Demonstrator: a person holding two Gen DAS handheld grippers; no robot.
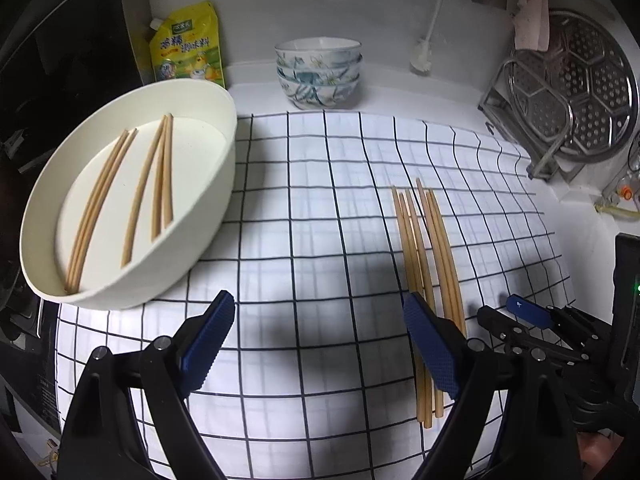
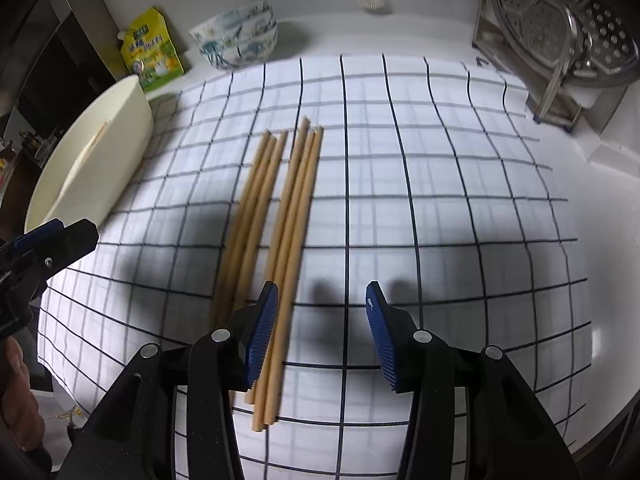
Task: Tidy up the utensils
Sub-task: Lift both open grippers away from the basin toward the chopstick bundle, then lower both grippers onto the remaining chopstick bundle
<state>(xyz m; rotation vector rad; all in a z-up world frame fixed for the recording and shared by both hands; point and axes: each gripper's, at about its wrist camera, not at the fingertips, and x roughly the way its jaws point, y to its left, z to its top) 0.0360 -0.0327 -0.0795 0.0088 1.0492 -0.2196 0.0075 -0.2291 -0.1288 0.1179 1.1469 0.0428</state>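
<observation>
Several wooden chopsticks lie side by side on a checked cloth; they show again in the right wrist view. More chopsticks rest inside a cream oval tub at the left. My left gripper hangs open and wide over bare cloth between tub and bundle, its right finger over the bundle's near end. My right gripper is open above the cloth. Its left pad covers the bundle's near ends, and the rightmost chopsticks lie just inside that pad, not pressed.
At the back stand a stack of patterned bowls, a yellow pouch and a white brush. A metal rack with a steamer plate fills the right corner. A dark stove borders the left.
</observation>
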